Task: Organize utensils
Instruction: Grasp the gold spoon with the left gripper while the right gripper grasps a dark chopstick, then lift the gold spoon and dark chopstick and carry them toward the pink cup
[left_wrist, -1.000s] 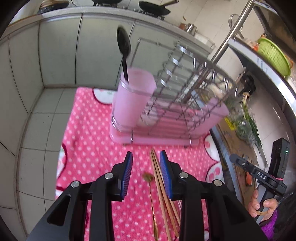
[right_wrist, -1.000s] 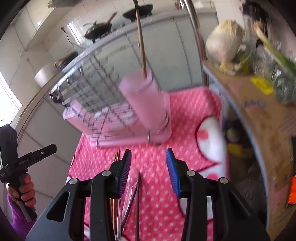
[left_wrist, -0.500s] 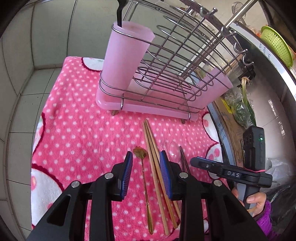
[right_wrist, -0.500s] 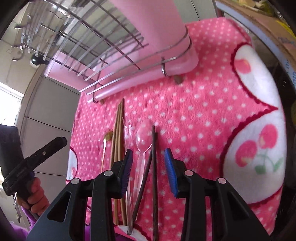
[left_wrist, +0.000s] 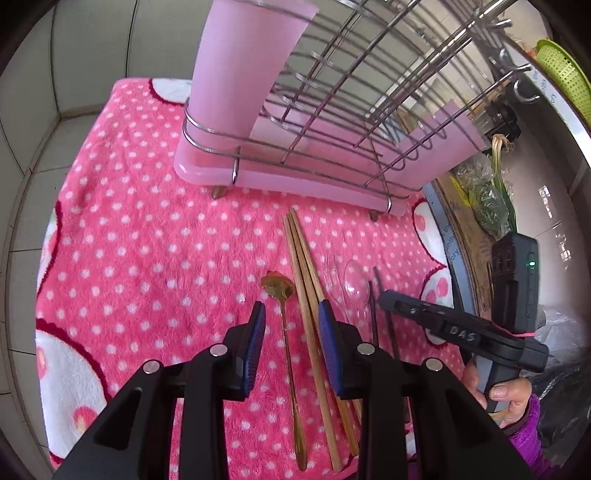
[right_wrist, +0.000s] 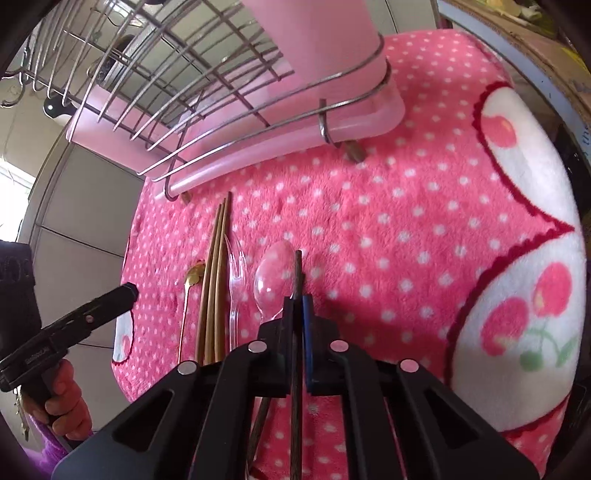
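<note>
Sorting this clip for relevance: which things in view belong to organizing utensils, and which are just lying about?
Job: dark chopsticks in the shut right gripper; left gripper; wooden chopsticks; gold spoon; clear spoon; clear fork; pink cup; dish rack.

Lying about: green basket; vegetables; polka-dot towel.

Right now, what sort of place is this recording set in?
Most likely a home kitchen: a wire dish rack with a pink cup stands on a pink towel, chopsticks lie beside it, and greens sit nearby.
</note>
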